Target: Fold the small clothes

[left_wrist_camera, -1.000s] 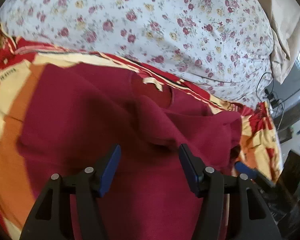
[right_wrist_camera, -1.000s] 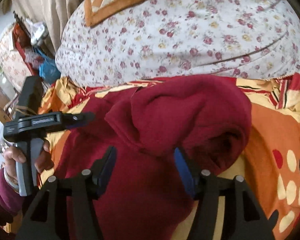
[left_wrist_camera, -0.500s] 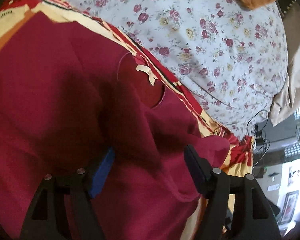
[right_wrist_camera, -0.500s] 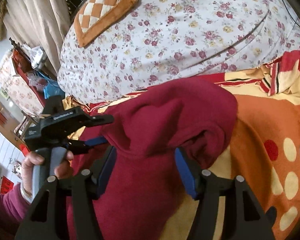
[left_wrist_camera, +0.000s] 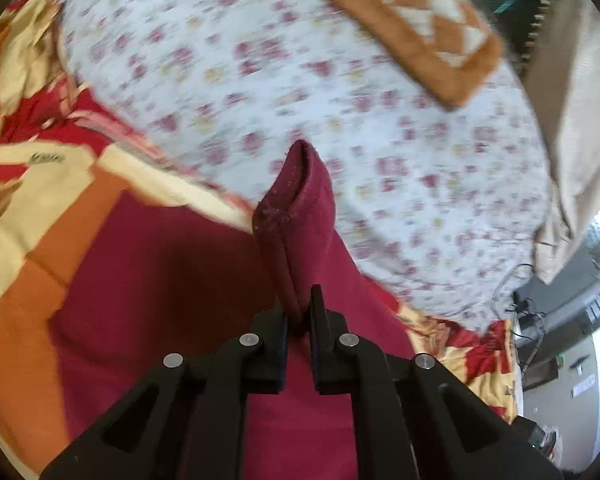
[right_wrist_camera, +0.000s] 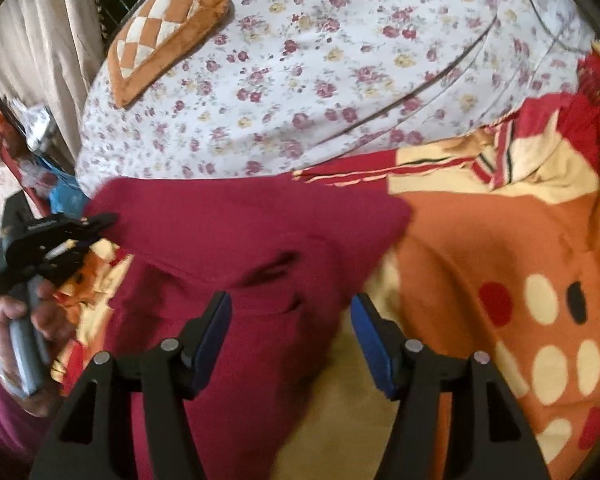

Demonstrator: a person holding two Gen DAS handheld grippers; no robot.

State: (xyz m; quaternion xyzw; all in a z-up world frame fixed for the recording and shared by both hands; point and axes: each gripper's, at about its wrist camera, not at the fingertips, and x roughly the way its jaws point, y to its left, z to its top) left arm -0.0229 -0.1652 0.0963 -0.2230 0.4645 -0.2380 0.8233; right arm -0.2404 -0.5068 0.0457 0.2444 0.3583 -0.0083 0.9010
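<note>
The red top (right_wrist_camera: pixel 236 264) lies on the bed cover (right_wrist_camera: pixel 480 248), up near its far edge, next to the flowered quilt (right_wrist_camera: pixel 340 72).

The left view shows the left tongs (left_wrist_camera: pixel 298 312) squeezed narrow on a fold of the top (left_wrist_camera: pixel 296 216). The pinched cloth stands up in a thin ridge in front of the quilt (left_wrist_camera: pixel 300 80). This view is blurry, but a seam shows along the ridge. The rest of the top spreads out low on the cover (left_wrist_camera: pixel 40 208).

The right view shows more. The right tongs (right_wrist_camera: pixel 290 316) are wide apart, hanging over the near part of the top with nothing between the blue pads (right_wrist_camera: pixel 214 332). Here the top looks folded over, with its right edge on the orange part of the cover. The left tongs (right_wrist_camera: pixel 96 224) show at the top's far left corner, and a hand (right_wrist_camera: pixel 32 312) grips the handle. A checked cushion (right_wrist_camera: pixel 168 24) sits on the quilt, and a curtain (right_wrist_camera: pixel 40 40) hangs behind.
</note>
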